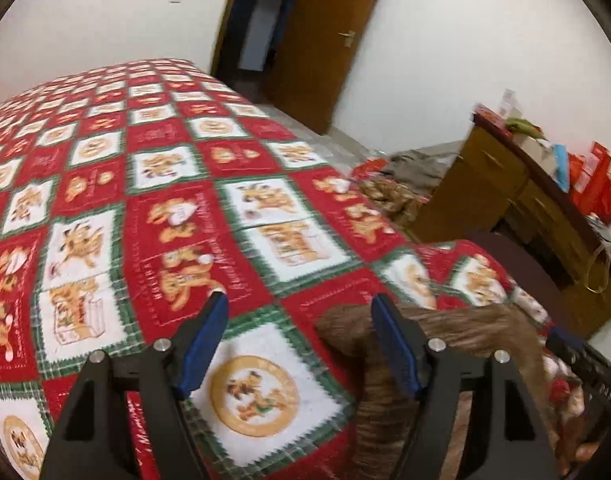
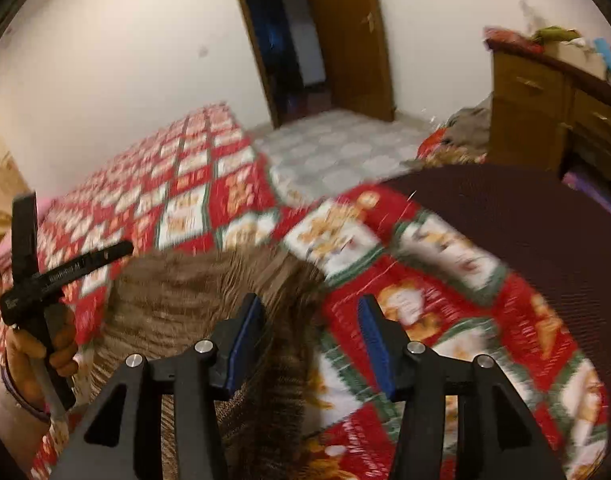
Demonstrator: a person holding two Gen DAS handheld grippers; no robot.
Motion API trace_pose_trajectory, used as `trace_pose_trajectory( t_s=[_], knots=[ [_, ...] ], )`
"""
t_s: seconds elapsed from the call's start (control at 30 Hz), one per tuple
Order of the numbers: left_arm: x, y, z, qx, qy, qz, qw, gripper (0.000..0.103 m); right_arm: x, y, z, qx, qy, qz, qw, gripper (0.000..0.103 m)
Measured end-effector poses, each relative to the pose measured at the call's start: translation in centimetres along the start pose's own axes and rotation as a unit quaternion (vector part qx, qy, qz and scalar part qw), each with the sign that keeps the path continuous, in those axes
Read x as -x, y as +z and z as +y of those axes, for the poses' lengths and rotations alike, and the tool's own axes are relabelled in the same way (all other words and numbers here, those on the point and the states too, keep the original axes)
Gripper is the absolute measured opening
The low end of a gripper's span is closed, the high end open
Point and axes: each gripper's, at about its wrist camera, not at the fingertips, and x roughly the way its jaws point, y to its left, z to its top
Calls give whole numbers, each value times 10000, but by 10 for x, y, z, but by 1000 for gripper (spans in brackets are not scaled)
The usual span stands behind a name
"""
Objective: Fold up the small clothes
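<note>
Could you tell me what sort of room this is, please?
Most likely a bedroom at home: a bed under a red patterned cover, a wooden door standing open, and a wooden cabinet cluttered on top.

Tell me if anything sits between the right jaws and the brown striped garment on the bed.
Nothing visible does. The right gripper hangs open over the brown striped garment, which lies directly beneath on the red patterned bedspread.

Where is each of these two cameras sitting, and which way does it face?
Left wrist: sits on the left gripper, looking down along its open fingers at the red quilt; brown garment at right.
Right wrist: sits on the right gripper, fingers open over the garment's edge; the person's left hand shows.
Shared: quilt, garment, wooden door.
</note>
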Motion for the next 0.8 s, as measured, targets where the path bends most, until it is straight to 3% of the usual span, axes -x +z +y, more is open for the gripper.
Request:
trace_pose_trajectory(
  t_s=[0.1, 0.23, 0.37, 0.47, 0.57, 0.63, 0.67, 0.7, 0.8],
  knots=[
    [-4, 0, -15, -98, -276, 334, 9990, 76, 6, 12, 20, 389, 233, -66, 9990, 48],
    [-20, -4, -9, 303, -652, 804, 9942, 76, -9, 27, 18, 13, 645, 231, 9977, 48],
    [-42, -6, 4, 931, -1181, 1492, 9773, 76, -38, 28, 4, -276, 592, 673, 9956, 54],
    [-54, 1, 1, 997, -1437, 1613, 9713, 81, -64, 21, -6, -684, 1046, 1184, 9851, 54],
    [-68, 12, 0, 1275, -1753, 1674, 9618, 82, -83, 15, -1, -732, 1076, 1430, 9811, 54],
    [-72, 17, 1, 1516, -2137, 1542, 9527, 57, -85, 18, 9, -509, 1140, 1310, 9835, 52],
    [-71, 21, -4, 1422, -2236, 1395, 9541, 24, -83, 19, 13, -382, 1157, 1238, 9848, 34],
    [-69, 25, -9, 1259, -2191, 1267, 9592, 11, -82, 21, 19, -243, 1185, 1172, 9857, 25],
    [-53, 28, -27, 458, -1762, 478, 9821, 12, -69, 24, 31, 220, 1148, 773, 9901, 21]
  ],
)
